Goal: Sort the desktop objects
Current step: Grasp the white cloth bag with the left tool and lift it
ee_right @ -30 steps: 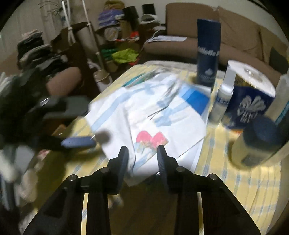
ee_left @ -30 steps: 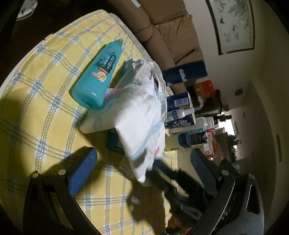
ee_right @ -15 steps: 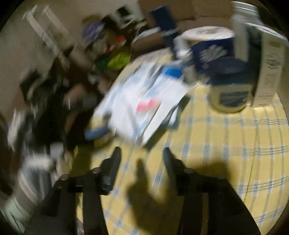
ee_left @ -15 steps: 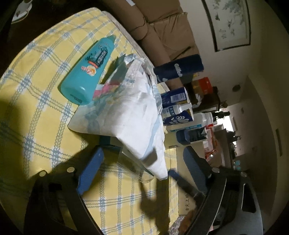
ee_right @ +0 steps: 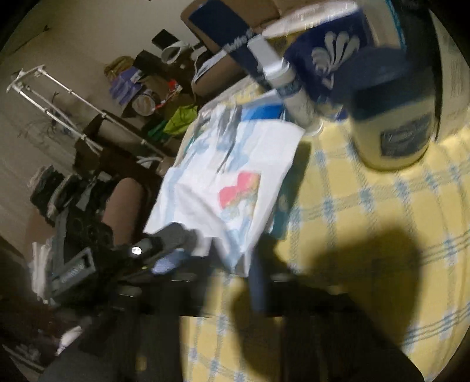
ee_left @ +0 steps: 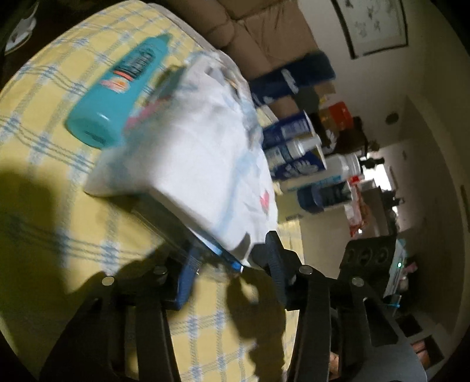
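White plastic bag (ee_left: 194, 164), crumpled and printed with pale blue stripes and a red-pink picture, sprawls across the middle of the yellow tablecloth with the blue-and-white check (ee_left: 44, 182). It drapes over a flat dark item whose edge pokes out beneath, too shadowed and blurred to identify. In the right wrist view the same bag (ee_right: 235, 176) lies flat with its printed side up, the near corner hanging toward the table edge.

Biggest around it: a brown sofa (ee_left: 249, 35) behind the table and a framed picture (ee_left: 376, 23) on the wall. Just beside the bag's far-left edge lies a turquoise plastic bottle (ee_left: 120, 91) on its side, its base toward the camera, partly tucked under the bag. On the bag's other side stands a crowd of containers: a tall dark blue can (ee_right: 223, 32), a blue-wrapped paper roll with a white leaf mark (ee_right: 329, 50), a cream jar with a dark blue lid (ee_right: 390, 117) and a slim white spray bottle (ee_right: 285, 79), all close together.

The left gripper (ee_left: 232, 267) sits at the bag's near corner, blue-padded fingers set a moderate way apart with the corner and the blue edge under it between them; actual contact is lost in blur. The right gripper (ee_right: 258, 282) is dark and smeared by motion low in its own view, so the gap of its jaws cannot be told.
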